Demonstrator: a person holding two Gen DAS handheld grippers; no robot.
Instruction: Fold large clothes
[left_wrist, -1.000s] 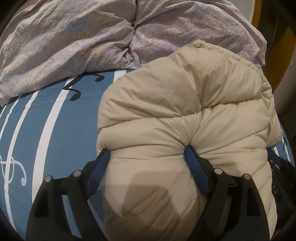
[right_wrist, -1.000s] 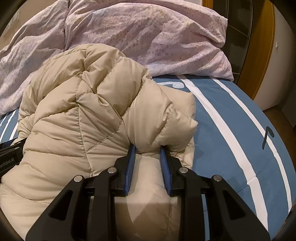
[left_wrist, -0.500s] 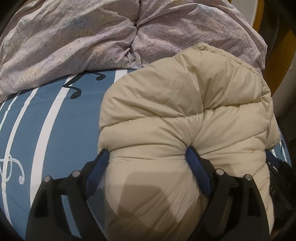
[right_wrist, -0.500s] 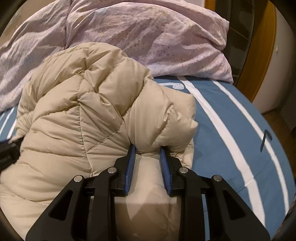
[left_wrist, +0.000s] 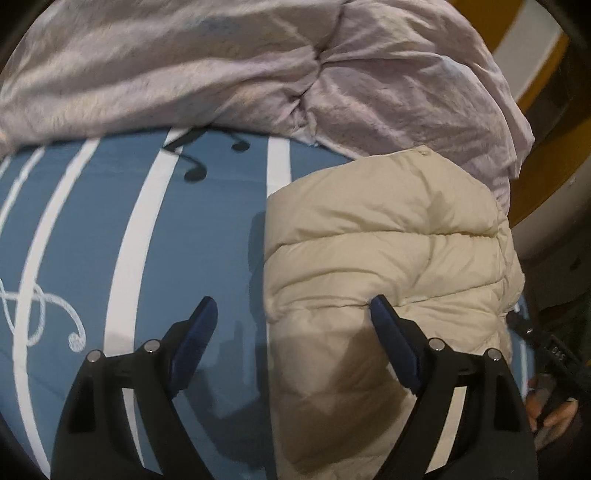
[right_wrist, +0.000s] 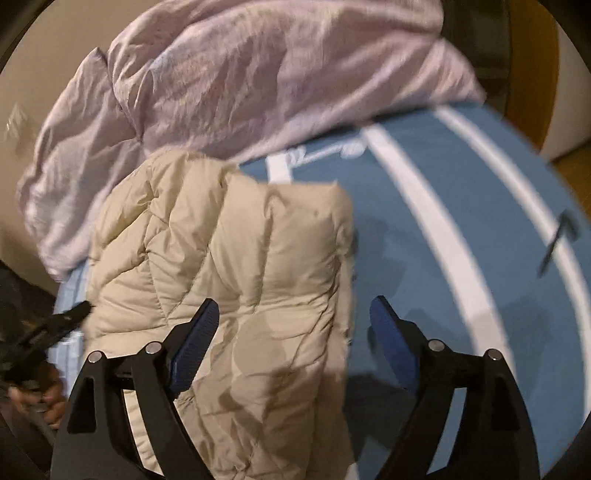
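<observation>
The cream puffer jacket (left_wrist: 388, 266) lies as a folded bundle on the blue striped bed sheet (left_wrist: 92, 229), just in front of the lilac duvet (left_wrist: 258, 66). My left tongs (left_wrist: 291, 314) stand wide, the right pad touching a quilted seam while the left pad hangs over bare sheet, so nothing is gripped. My right tongs (right_wrist: 295, 314) are opening, with the jacket's edge between the jaws but not pinched. To finish this fold well, I think I should lift both tongs clear without dragging the slippery shell, then check that the bundle stays square before pressing it flat. Both tongs point steeply down at the bed, mine flanking the jacket.
</observation>
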